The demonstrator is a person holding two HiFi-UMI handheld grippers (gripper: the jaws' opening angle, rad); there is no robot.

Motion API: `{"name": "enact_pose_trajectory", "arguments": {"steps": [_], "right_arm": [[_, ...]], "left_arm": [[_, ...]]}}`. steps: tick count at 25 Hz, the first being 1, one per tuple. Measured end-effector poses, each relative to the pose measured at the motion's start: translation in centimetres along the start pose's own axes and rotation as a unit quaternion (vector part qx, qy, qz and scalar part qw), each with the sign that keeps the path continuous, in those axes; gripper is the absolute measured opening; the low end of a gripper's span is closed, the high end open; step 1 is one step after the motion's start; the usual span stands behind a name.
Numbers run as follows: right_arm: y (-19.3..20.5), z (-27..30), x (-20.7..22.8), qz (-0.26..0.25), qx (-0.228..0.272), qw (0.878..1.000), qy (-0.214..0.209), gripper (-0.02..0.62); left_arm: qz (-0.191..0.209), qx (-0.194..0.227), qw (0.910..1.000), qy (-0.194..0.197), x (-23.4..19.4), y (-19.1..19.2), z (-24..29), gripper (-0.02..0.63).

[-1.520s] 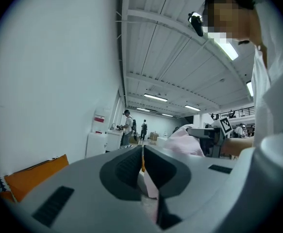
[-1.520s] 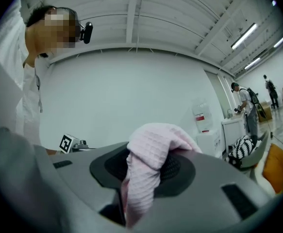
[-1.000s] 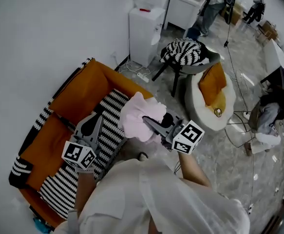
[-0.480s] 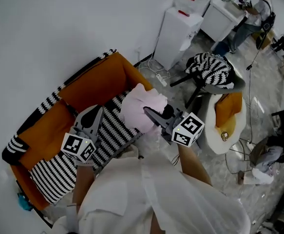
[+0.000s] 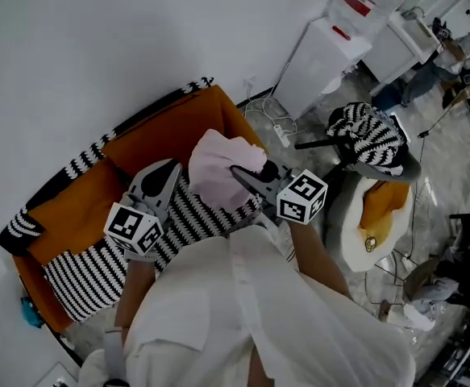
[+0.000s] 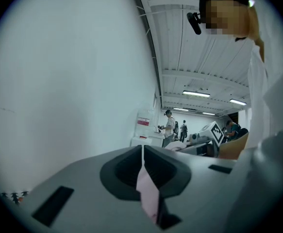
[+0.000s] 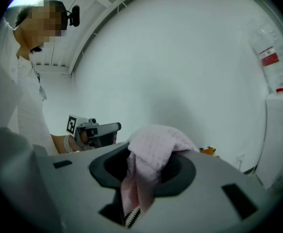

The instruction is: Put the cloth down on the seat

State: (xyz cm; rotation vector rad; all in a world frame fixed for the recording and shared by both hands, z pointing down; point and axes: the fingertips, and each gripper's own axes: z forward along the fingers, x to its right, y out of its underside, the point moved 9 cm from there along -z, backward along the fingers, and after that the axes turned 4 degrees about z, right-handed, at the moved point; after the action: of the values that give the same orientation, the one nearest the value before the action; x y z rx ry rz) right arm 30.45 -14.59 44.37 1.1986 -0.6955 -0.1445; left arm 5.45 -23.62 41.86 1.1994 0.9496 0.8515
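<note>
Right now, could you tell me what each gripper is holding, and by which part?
The right gripper clamps the pink cloth by a bunched fold; the left gripper pinches a thin pink edge, apparently the same cloth's.

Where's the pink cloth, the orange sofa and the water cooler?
pink cloth (image 5: 216, 166), head view, middle of the bunched fabric.
orange sofa (image 5: 168, 131), head view, its backrest.
water cooler (image 5: 323, 58), head view, white front of its body.

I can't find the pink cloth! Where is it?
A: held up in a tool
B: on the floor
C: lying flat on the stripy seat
A: the pink cloth is bunched between the jaws of the right tool, not yet lying on the striped seat.
</note>
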Motion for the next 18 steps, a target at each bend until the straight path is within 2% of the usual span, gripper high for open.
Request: {"name": "enact_pose_trajectory", "arguments": {"steps": [7, 11, 18], "right_arm": [[1.8, 1.0, 9.3, 0.042, -0.074, 0.996, -0.007, 0.133], [2.4, 1.3, 14.5, 0.045, -0.126, 0.991, -0.02, 0.135], [1.8, 0.1, 24.3, 0.052, -0.176, 0.983, -0.021, 0.135]], "left_arm": [[-0.009, -0.009, 0.9987, -0.05, -0.5, 0.5, 3.9, 0.026], [-0.02, -0.02, 0.9965, -0.078, 0.3, 1.4, 6.8, 0.026], [-0.041, -0.029, 0.9911, -0.124, 1.9, 3.1, 12.0, 0.026]]}}
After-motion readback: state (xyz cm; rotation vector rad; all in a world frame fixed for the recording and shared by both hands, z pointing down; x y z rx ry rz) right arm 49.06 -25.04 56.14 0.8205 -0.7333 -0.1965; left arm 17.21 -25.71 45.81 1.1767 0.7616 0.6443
